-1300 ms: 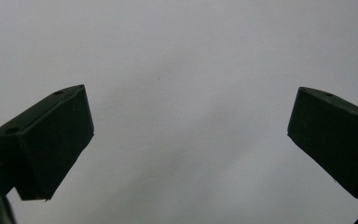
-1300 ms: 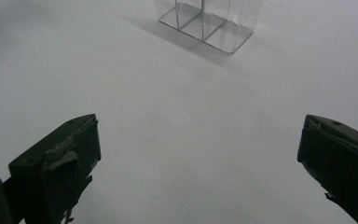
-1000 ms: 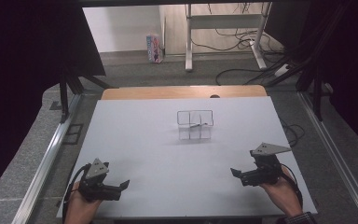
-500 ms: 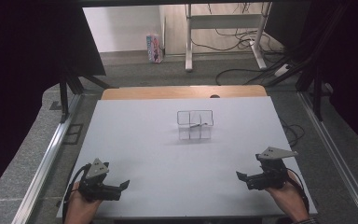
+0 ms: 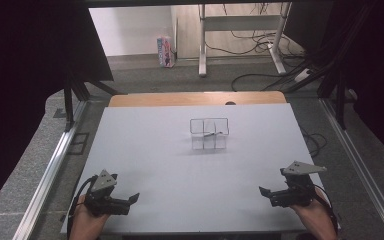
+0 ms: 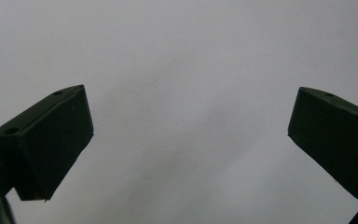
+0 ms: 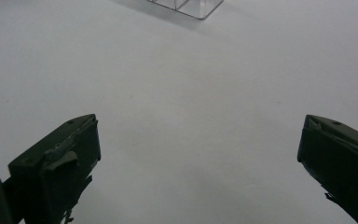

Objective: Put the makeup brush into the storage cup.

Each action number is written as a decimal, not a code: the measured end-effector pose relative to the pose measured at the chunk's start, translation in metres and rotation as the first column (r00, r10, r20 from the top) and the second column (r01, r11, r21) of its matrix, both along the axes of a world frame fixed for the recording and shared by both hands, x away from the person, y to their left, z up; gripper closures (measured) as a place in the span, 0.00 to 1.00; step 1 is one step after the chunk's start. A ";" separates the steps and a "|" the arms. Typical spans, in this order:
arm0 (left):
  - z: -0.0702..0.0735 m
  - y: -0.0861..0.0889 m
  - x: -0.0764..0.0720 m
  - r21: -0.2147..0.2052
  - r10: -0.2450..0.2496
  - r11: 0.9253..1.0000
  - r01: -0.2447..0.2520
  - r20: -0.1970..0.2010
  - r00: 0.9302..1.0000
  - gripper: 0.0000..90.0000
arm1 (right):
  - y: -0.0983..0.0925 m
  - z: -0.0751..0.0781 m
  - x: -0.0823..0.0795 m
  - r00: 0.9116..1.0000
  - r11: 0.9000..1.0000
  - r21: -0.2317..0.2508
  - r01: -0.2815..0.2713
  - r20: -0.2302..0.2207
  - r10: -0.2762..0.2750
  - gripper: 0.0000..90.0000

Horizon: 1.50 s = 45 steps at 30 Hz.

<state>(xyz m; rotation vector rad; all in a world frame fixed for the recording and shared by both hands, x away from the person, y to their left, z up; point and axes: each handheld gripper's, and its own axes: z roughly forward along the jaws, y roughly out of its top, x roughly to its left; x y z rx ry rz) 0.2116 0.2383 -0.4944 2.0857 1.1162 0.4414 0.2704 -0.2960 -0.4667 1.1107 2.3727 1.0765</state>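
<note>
A clear plastic box with compartments (image 5: 209,133) stands on the white table top (image 5: 180,165), a little past its middle; its near corner shows at the top of the right gripper view (image 7: 186,7). Something small and thin lies inside it, too small to name. My left gripper (image 5: 130,200) rests at the near left edge, held by a hand, open with nothing between its jaws (image 6: 189,140). My right gripper (image 5: 265,192) sits at the near right, also open and empty (image 7: 198,154). Both are far from the box.
A wooden strip (image 5: 195,98) borders the table's far edge. Metal rails (image 5: 50,165) run along both sides. Beyond, on the floor, are desk legs (image 5: 202,45), cables (image 5: 260,45) and a small carton (image 5: 165,51).
My right gripper has drawn back toward the near right corner of the table. The left gripper has stayed put.
</note>
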 end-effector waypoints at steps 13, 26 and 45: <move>0.000 0.000 0.000 -0.005 -0.006 1.000 0.006 0.000 1.000 0.00 | -0.012 -0.004 -0.007 1.000 0.999 -0.021 0.030 -0.006 -0.030 0.00; 0.000 -0.001 0.000 0.000 -0.007 1.000 0.007 -0.003 1.000 0.00 | -0.024 -0.004 -0.013 0.998 0.998 -0.032 0.058 -0.008 -0.059 0.00; -0.002 -0.001 0.001 0.006 -0.009 1.000 0.009 -0.012 1.000 0.00 | -0.042 -0.014 -0.016 0.992 0.990 -0.087 0.113 -0.043 -0.117 0.00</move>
